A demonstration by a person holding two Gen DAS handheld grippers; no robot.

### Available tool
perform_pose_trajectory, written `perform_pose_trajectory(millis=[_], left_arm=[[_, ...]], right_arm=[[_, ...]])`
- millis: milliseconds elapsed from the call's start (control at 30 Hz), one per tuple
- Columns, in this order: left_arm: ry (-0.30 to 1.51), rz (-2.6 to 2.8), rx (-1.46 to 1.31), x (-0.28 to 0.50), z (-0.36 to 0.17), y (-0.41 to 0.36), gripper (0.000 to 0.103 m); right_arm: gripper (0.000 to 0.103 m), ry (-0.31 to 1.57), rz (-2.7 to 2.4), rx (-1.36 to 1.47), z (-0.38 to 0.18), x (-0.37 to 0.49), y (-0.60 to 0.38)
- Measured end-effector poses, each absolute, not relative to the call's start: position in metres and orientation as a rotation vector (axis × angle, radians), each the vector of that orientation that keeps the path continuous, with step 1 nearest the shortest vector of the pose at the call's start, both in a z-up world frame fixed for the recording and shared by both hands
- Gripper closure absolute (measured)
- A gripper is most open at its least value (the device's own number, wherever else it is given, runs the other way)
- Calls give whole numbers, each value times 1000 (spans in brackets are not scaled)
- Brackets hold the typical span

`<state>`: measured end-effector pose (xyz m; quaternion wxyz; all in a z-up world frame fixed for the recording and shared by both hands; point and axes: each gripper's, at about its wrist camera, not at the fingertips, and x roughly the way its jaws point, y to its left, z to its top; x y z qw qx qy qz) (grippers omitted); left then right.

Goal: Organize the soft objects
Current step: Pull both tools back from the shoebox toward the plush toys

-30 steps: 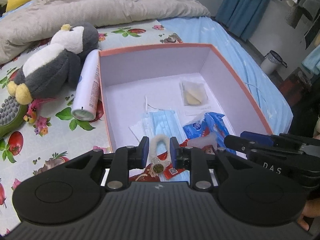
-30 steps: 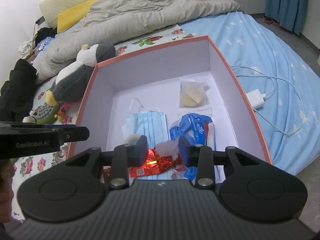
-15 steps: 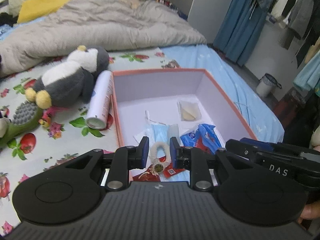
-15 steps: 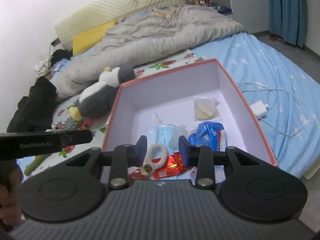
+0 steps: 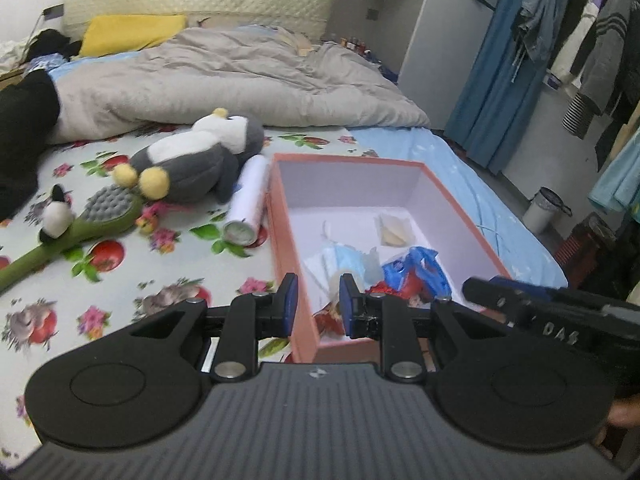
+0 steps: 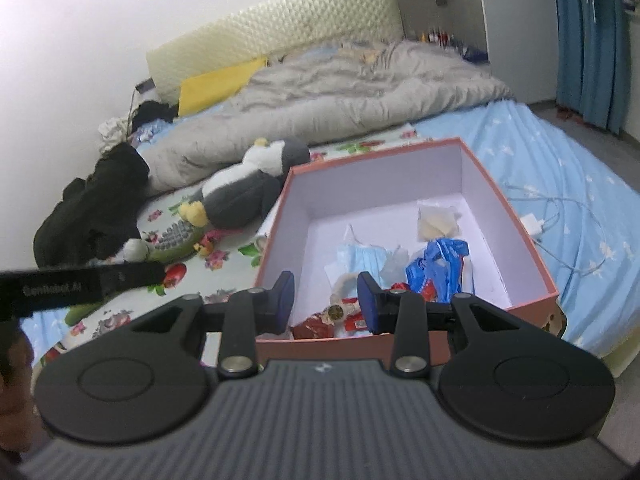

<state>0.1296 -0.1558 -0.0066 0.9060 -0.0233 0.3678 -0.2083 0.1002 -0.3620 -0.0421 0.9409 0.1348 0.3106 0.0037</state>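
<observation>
A pink box (image 5: 348, 158) with a white inside lies on the bed. It holds a blue face mask (image 5: 348, 260), a blue packet (image 5: 420, 272), red wrappers, a pale pad in a clear bag (image 5: 394, 230) and a fluffy ring (image 6: 342, 292). Left of the box lie a grey-and-white penguin plush (image 5: 192, 160), a green plush brush (image 5: 104, 208) and a white spray can (image 5: 248, 204). My left gripper (image 5: 317, 292) hangs open over the box's near left corner, holding nothing. My right gripper (image 6: 326, 288) stands open before the box's (image 6: 376, 152) near wall, also holding nothing.
A grey duvet (image 5: 224, 76) and a yellow pillow (image 5: 132, 32) fill the far bed. Black clothing (image 5: 20, 128) lies at the left. A white charger with cable (image 6: 536, 224) lies right of the box. A bin (image 5: 544, 208), blue curtain and hanging clothes stand beyond the bed's right edge.
Both grippers have drawn back and risen from over the box's contents, so more of the bed shows. The fluffy ring stays in the box. The jaw gaps look unchanged.
</observation>
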Motion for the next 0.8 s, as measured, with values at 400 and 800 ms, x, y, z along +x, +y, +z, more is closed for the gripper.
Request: perform_pose_trajectory(millis=[400,800], left_arm=[[753,-341,-77,76,-10,-101,77],[720,-208,-137,47,-11,-50,77]], right_arm=[[65,611,111,244,-36,69,-312],[65,652,236,232,-45,66,-264]])
